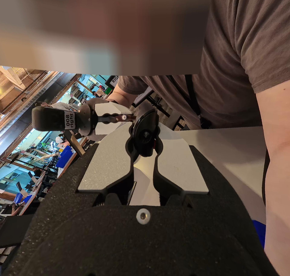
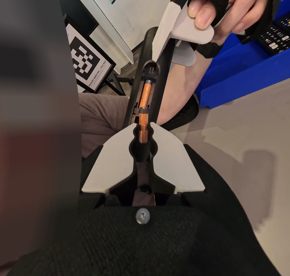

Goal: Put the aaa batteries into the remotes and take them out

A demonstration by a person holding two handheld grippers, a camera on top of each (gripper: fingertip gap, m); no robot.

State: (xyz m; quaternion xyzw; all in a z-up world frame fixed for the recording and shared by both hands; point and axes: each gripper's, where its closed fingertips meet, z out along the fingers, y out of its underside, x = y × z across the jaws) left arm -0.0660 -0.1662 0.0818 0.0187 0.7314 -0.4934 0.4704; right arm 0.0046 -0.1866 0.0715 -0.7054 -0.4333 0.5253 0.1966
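Batteries came first in my right wrist view: one orange-and-black AAA battery [image 2: 143, 128] was pinched between the white fingers of my right gripper [image 2: 143, 132], its grey-capped end pointing into the open compartment of a long black plastic remote [image 2: 163, 74]. A second orange AAA battery [image 2: 146, 94] already lay seated farther along inside that compartment, just beyond the tip of the held one. The remote was lifted off the grey table [image 2: 235, 143], with its far end clamped by the white fingers of my left gripper [image 2: 182, 38], which a hand in a black fingerless glove [image 2: 222, 9] was squeezing. A blue plastic bin [image 2: 235, 74] holding more black remotes sat on the table near its far right side. Beyond the table's edge stood a framed black-and-white marker card [image 2: 87, 61].

In my left wrist view, the left gripper [image 1: 144, 140] was closed on the rounded black end of the remote [image 1: 143, 136]. The right gripper [image 1: 124, 117] reached in from the left side, its fingers meeting the remote's upper end. A person's grey-brown T-shirt [image 1: 243, 49] filled the background.
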